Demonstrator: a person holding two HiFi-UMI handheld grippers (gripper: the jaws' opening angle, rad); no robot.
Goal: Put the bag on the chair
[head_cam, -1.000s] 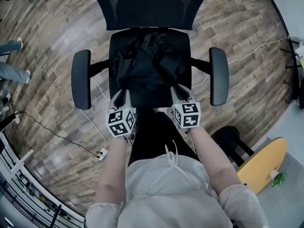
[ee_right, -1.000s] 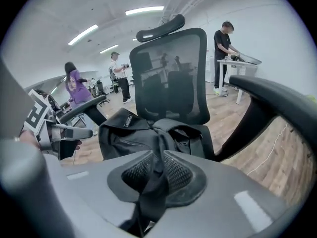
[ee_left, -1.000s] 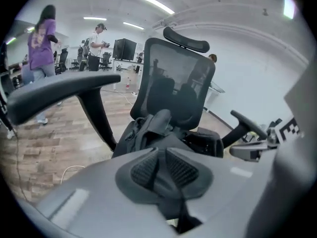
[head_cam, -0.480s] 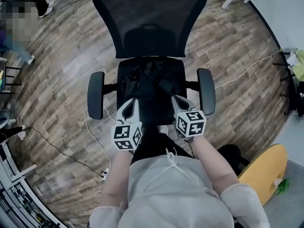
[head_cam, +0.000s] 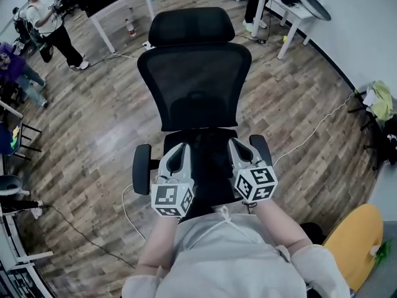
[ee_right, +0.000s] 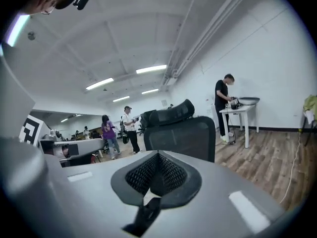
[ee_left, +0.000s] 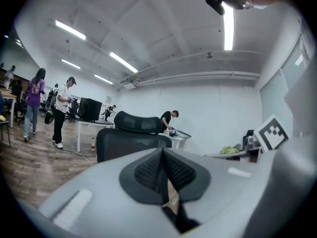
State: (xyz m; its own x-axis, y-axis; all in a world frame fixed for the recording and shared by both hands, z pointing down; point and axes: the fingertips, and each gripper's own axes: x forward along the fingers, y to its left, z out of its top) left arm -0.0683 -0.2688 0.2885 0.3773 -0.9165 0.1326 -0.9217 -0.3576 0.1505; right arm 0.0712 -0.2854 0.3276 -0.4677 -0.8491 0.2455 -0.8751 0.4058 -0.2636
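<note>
The black office chair [head_cam: 195, 89] stands in front of me, its mesh back and headrest facing me. Between my two grippers the seat [head_cam: 211, 160] shows only as a dark patch, and I cannot tell the black bag from it. My left gripper [head_cam: 178, 149] and right gripper [head_cam: 237, 145] hover close to my chest over the seat's front edge. Both are shut and hold nothing. In the left gripper view the jaws [ee_left: 162, 155] meet with the chair back [ee_left: 124, 140] beyond them. The right gripper view shows the same: closed jaws [ee_right: 158, 160] and the chair [ee_right: 183, 133].
The armrests [head_cam: 142, 169] [head_cam: 260, 148] flank the seat. White tables [head_cam: 291, 11] [head_cam: 121, 5] stand at the back and people [head_cam: 49, 23] at far left. A cable [head_cam: 316, 129] crosses the wood floor on the right. A yellow board [head_cam: 353, 241] lies at lower right.
Both grippers have drawn back from the bag on the seat toward my chest. The view has lifted, so the whole chair back and the room behind it now show.
</note>
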